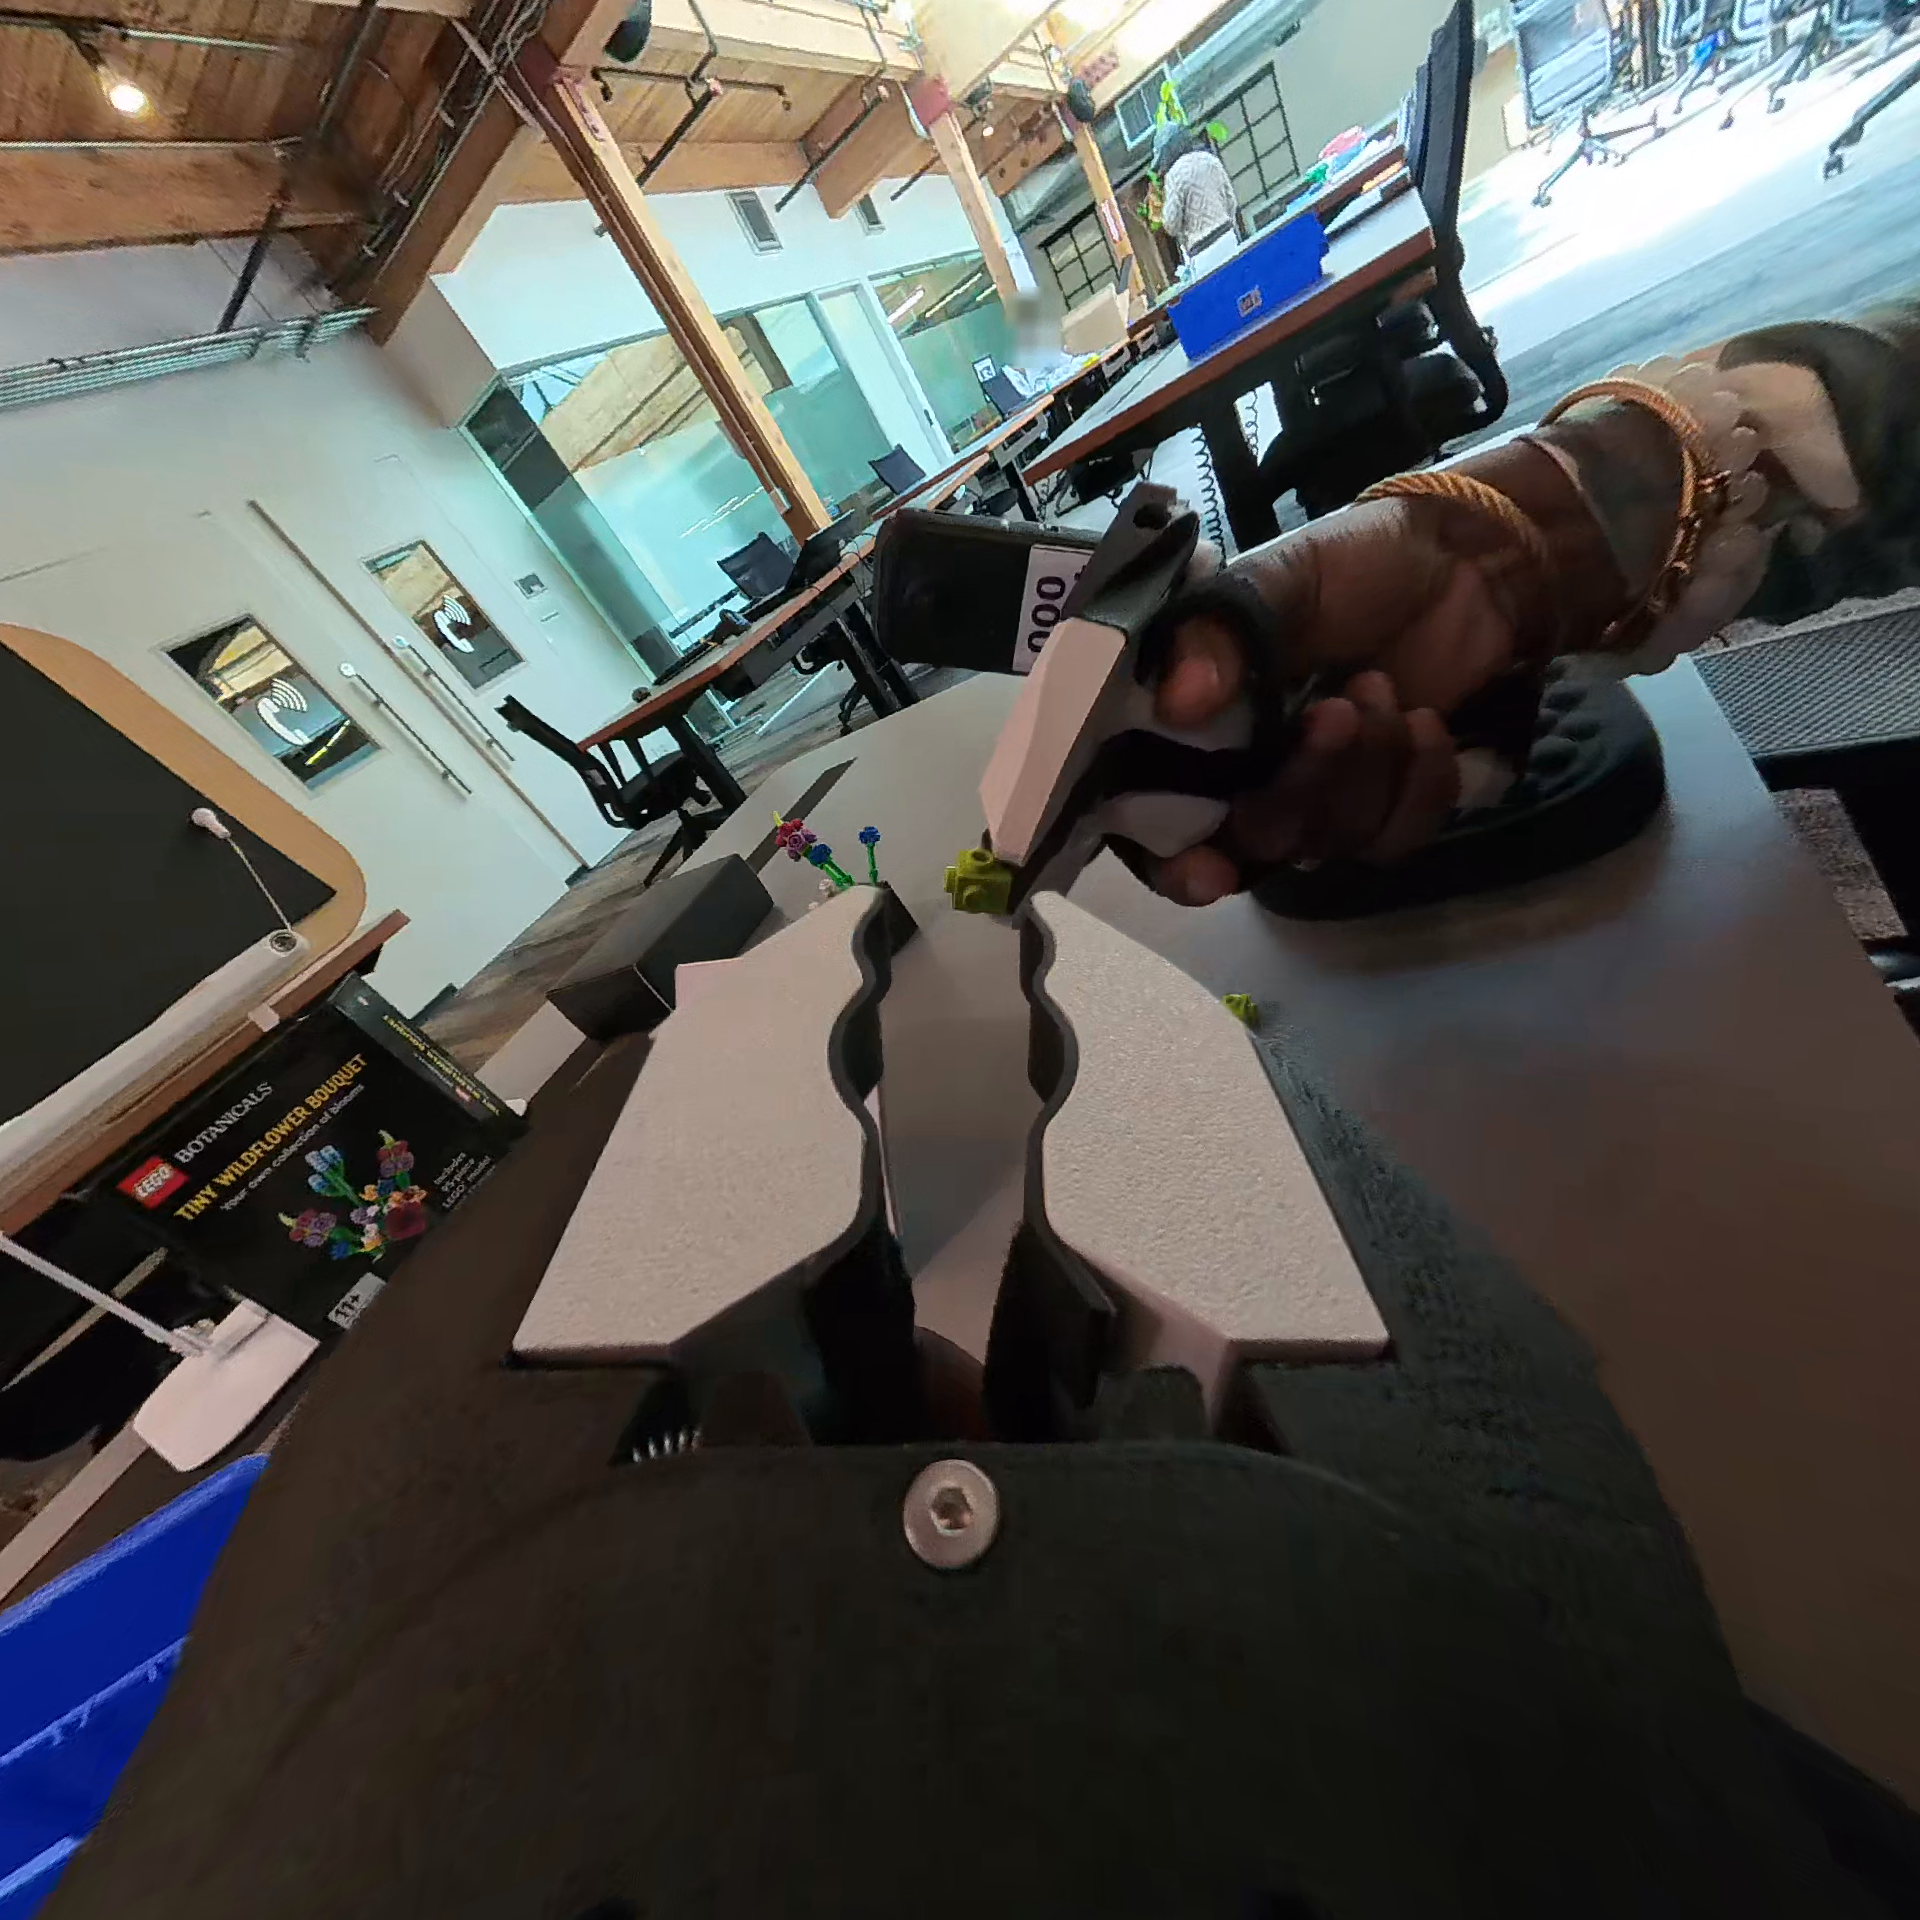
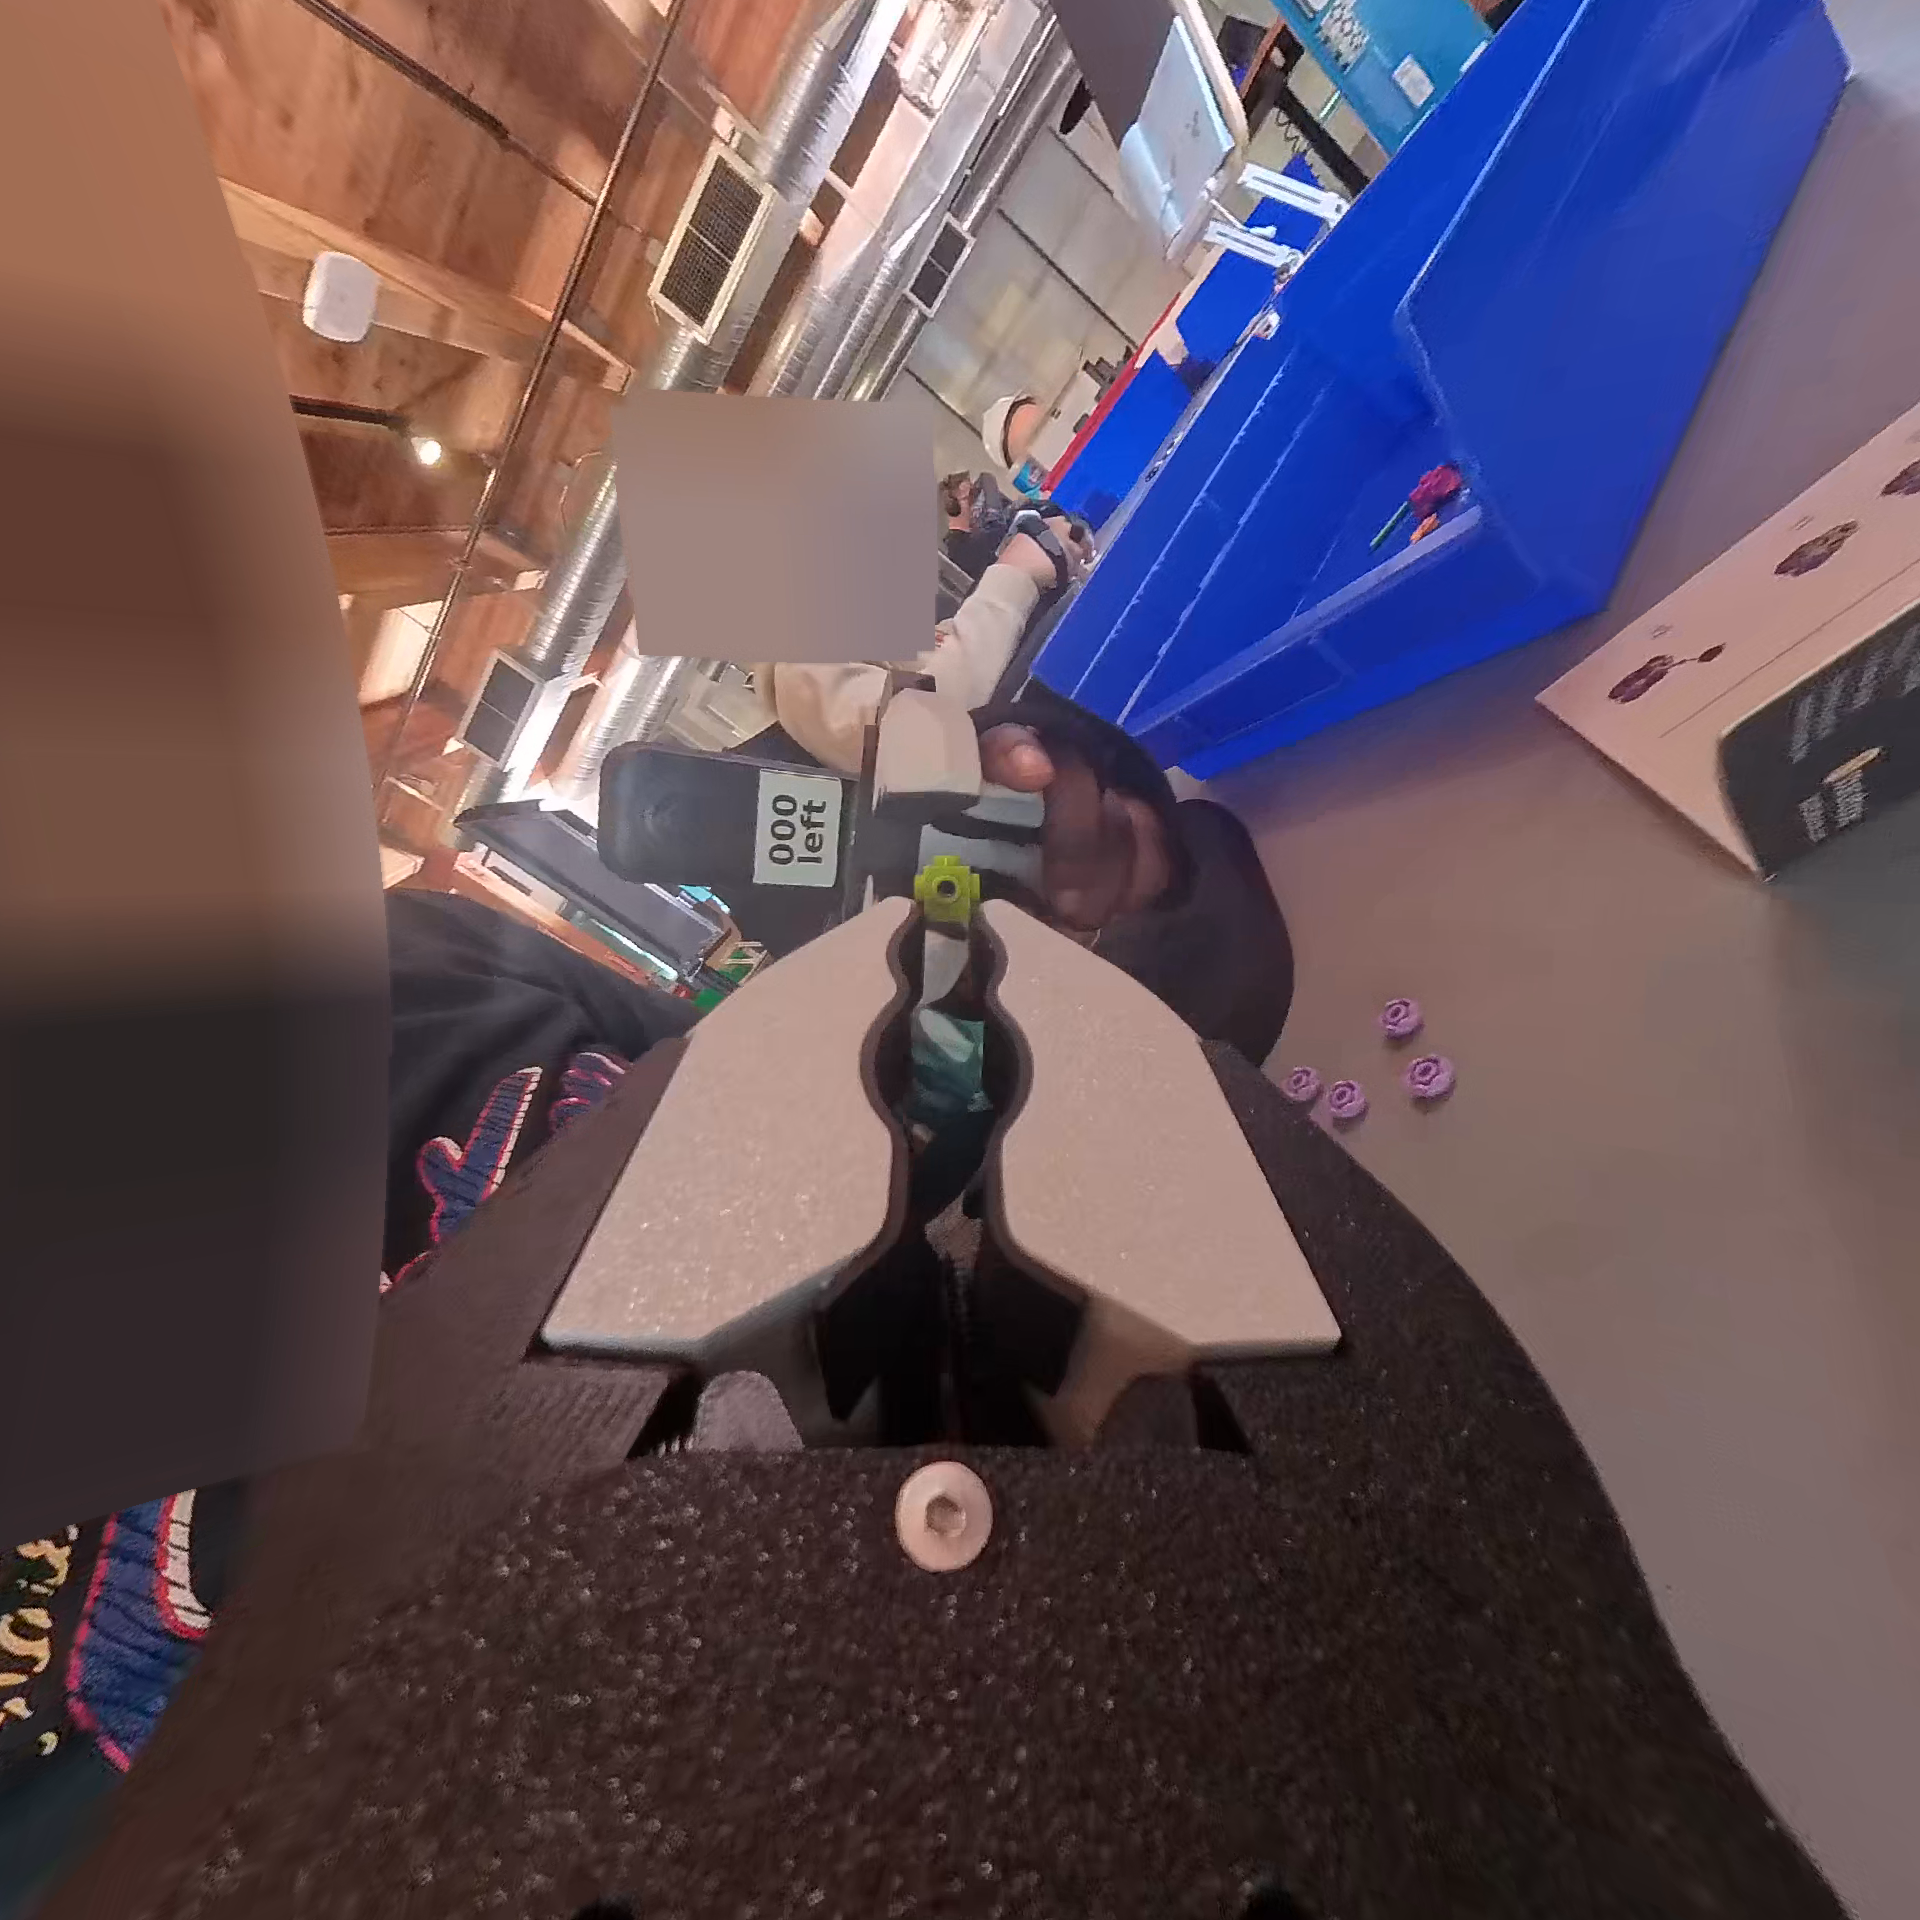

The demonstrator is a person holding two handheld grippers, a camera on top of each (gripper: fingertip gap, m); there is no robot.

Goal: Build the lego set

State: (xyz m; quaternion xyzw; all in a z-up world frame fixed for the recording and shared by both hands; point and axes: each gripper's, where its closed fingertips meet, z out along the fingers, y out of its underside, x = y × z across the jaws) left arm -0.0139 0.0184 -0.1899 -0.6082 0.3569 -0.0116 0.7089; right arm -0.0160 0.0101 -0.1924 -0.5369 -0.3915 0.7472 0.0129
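1. Lime-green brick (image 2: 947, 889) sits pinched at the very tips of the right gripper (image 2: 948, 906), its fingers (image 2: 790, 1122) drawn narrow around it; the brick is held in the air above the desk (image 2: 1558, 1195).
2. From the left wrist view the same lime-green brick (image 1: 977, 883) shows at the tip of the right gripper (image 1: 1013, 883), which a person's hand (image 1: 1382, 675) grips from the right.
3. The left gripper (image 1: 961, 920) has its fingers (image 1: 727, 1143) parted to a moderate gap with nothing between them; its tips lie just beside the held brick.
4. A second small lime-green piece (image 1: 1238, 1006) lies on the desk (image 1: 1558, 1143) to the right of the left gripper.
5. Small built flowers (image 1: 821, 847) stand farther back on the desk, beyond the left finger tips.
6. Four purple round pieces (image 2: 1371, 1070) lie loose on the desk to the right of the right gripper.
7. Blue bins (image 2: 1507, 364) stand toward the far edge of the desk, and the set's black box (image 1: 322, 1174) stands at the left edge.
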